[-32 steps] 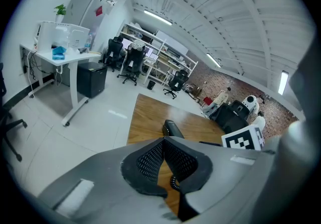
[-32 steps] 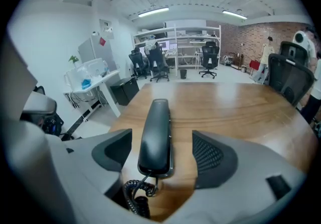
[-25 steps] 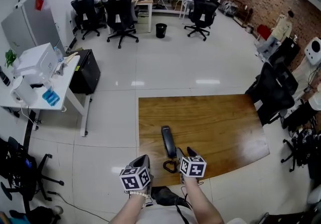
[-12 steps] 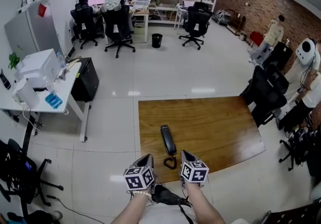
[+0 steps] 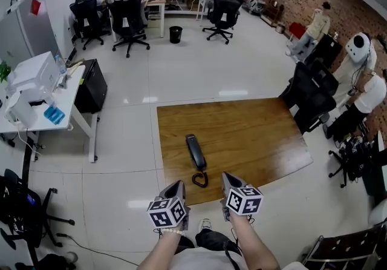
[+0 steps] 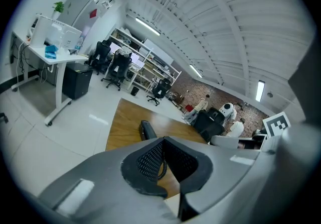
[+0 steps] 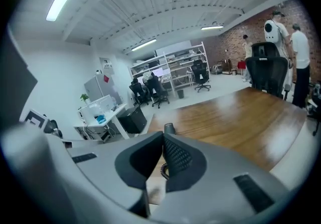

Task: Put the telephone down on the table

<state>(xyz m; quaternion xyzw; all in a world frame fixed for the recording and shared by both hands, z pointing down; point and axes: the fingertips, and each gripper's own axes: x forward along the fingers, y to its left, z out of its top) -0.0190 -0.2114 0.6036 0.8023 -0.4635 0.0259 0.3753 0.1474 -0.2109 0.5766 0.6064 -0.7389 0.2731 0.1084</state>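
"Black telephone handset (image 5: 195, 151): where is it being shown?"

"It is being shown lying flat on the brown wooden table (image 5: 260, 135), toward the table's left side, with its length running from near to far. Its coiled cord (image 5: 200, 179) is being seen curled at the near end, close to the table's near edge."

"Is it being touched by either tool?"

"No. Both are being held clear of it, on its near side. The left gripper (image 5: 176, 186) is being held to the near left of the cord, and the right gripper (image 5: 228, 178) to the near right, with the cord lying between the two and a little farther off."

"How are the jaws being kept?"

"In the left gripper view the jaws are being kept together, tips meeting, with nothing clamped; the handset is being seen beyond them on the wood. In the right gripper view the jaws are likewise being pressed together on nothing, with the handset's end and the cord being seen just past them."

"What is being shown around the table?"

"A white tiled floor (image 5: 181, 75) is being seen all round it, a white desk (image 5: 66, 96) at the left, black office chairs (image 5: 127, 17) at the far side, and a person in white (image 5: 363, 93) at the right."
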